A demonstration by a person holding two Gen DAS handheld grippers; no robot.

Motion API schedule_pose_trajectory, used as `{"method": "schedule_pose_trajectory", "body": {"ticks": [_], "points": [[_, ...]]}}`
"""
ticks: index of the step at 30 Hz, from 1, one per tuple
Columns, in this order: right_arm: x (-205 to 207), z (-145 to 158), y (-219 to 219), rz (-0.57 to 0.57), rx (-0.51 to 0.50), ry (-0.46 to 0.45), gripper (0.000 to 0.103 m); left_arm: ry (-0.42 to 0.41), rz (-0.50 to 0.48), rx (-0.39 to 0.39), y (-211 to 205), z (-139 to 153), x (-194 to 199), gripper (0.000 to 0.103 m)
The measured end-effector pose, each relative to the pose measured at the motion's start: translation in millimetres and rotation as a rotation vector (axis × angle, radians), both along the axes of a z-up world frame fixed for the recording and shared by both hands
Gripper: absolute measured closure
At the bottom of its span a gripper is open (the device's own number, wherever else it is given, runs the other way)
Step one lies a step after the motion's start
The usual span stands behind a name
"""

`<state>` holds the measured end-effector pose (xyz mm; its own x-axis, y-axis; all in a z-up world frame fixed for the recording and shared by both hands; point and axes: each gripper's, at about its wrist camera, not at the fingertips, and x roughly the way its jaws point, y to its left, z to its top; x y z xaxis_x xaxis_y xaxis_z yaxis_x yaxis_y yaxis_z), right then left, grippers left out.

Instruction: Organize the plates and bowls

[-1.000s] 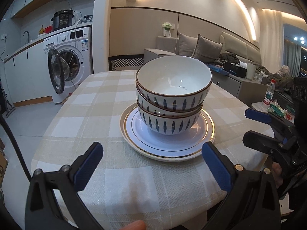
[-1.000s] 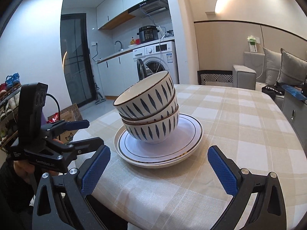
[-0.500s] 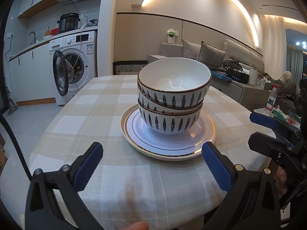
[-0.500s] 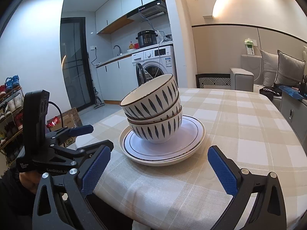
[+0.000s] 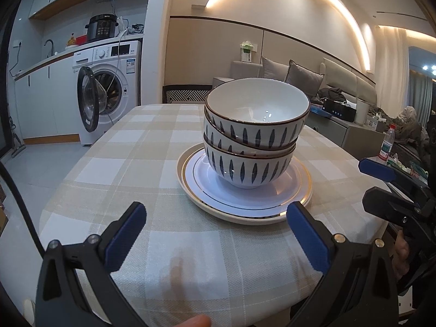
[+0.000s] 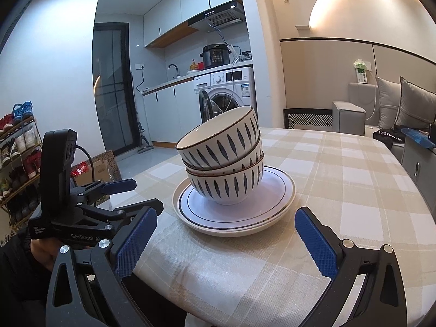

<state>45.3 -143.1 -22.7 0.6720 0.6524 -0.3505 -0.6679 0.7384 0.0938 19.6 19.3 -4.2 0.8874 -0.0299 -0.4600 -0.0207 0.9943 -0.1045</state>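
Writing: "GenRobot.AI" reads on your left gripper (image 6: 128,196) body in the right wrist view; the small print beside it is too small to read.
Bowls: three leaf-patterned bowls (image 5: 253,136) nested, mouths up, the top one tilted toward your left side.
Plates: stacked plates (image 5: 245,190) under the bowls, flat on the checked surface (image 5: 130,163), near its front edge.
Left fingers: spread wide, empty, short of the plates.
Right gripper (image 6: 231,239): fingers spread wide, empty, apart from the plates.
Room: open cloth behind and beside the stack.
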Motion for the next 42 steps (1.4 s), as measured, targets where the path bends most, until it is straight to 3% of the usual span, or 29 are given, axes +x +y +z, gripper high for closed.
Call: {"method": "schedule_pose_trajectory", "body": {"ticks": [42], "points": [[1.5,-8.9,-5.0,0.002,0.006,0.023,0.0,-0.017,0.003,-0.001,1.0,2.2,-3.6,0.0]]}}
